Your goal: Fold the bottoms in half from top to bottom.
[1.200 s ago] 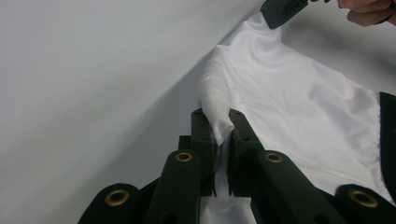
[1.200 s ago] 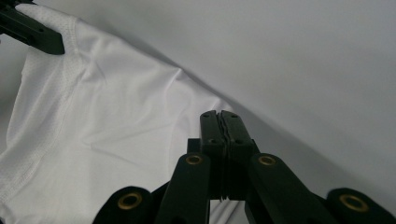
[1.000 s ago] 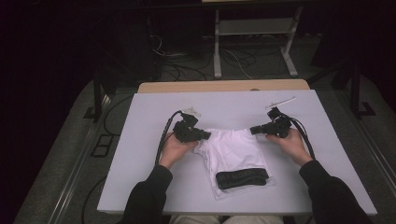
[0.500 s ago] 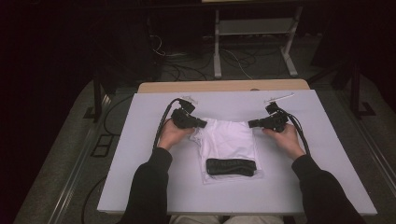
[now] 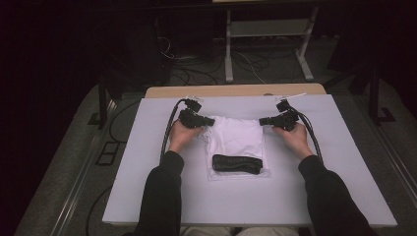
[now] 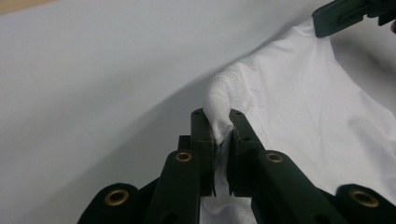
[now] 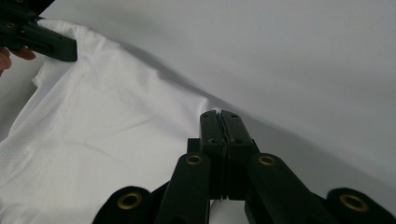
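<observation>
I pinch the soft white cloth at its two far corners, my left gripper on one and my right gripper on the other. The cloth lies between them on the grey table, stretched side to side. A black bundle lies on its near edge.

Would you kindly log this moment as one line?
left gripper: shut on white garment | right gripper: shut on white garment | black pouch: on garment's near end

Two tools, one white cloth, one black bundle.
</observation>
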Available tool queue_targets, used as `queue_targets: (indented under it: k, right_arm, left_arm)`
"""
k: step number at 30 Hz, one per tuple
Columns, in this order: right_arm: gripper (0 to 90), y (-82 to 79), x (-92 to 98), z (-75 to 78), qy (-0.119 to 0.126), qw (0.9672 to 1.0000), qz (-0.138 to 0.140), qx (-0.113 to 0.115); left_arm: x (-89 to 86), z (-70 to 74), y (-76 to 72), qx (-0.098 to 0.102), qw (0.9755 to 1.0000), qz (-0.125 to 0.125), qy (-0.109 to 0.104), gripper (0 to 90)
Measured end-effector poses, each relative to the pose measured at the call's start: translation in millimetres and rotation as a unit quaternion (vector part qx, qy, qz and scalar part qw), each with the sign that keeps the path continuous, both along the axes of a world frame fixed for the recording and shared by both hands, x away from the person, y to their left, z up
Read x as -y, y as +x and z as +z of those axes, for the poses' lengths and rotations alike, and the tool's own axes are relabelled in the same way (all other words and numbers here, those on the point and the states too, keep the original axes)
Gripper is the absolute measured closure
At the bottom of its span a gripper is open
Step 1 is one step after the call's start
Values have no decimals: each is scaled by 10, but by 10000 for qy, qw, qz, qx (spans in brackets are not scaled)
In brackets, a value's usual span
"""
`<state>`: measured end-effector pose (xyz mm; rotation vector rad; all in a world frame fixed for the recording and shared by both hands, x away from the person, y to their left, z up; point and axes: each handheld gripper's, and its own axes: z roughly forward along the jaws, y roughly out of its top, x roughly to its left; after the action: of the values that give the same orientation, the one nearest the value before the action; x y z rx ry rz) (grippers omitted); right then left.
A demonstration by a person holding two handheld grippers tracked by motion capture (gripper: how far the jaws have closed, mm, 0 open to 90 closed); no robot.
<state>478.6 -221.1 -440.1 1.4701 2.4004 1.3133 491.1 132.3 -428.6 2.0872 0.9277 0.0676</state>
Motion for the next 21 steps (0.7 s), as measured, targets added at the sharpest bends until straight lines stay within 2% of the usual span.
queue_targets:
  k: [4,6,7,8,9,10,11,12,13,14,15,16,21]
  right_arm:
    - [870,53,-13,31,122,9999,-61,20]
    - [835,50,-5,20,205,9998,22,-22]
    - [835,50,-5,20,205,9998,22,-22]
    - [806,34,-2,22,184,9998,74,19]
    - [725,12,15,24,187,9997,165,68]
    - [725,12,15,24,187,9997,165,68]
    - [658,-4,39,31,250,9992,289,87]
    - [628,-18,45,36,258,9991,311,145]
    - [628,-18,45,36,258,9991,311,145]
    - [560,-40,55,52,246,9988,369,221]
    - [529,-51,59,62,256,9987,372,248]
    - [529,-51,59,62,256,9987,372,248]
    - [339,-86,47,108,273,9982,393,357]
  left_arm:
    - [-31,-35,15,-48,9999,120,-97,810]
    - [-36,-34,1,-77,9998,124,-136,734]
    - [-39,-31,-12,-57,9998,110,-167,734]
    - [-36,-22,-26,-21,9998,155,-142,689]
    - [-34,-10,-40,19,9998,208,-59,563]
    - [-28,0,-54,44,9997,257,2,563]
    - [-24,10,-66,62,9996,270,25,460]
    - [-21,24,-76,60,9996,265,27,422]
    - [-18,39,-86,83,9995,289,14,422]
    - [-23,56,-100,119,9996,267,-38,355]
    - [-24,72,-112,150,9994,270,-121,328]
    - [-31,90,-118,136,9995,249,-167,328]
    - [-31,170,-156,218,9991,211,-304,207]
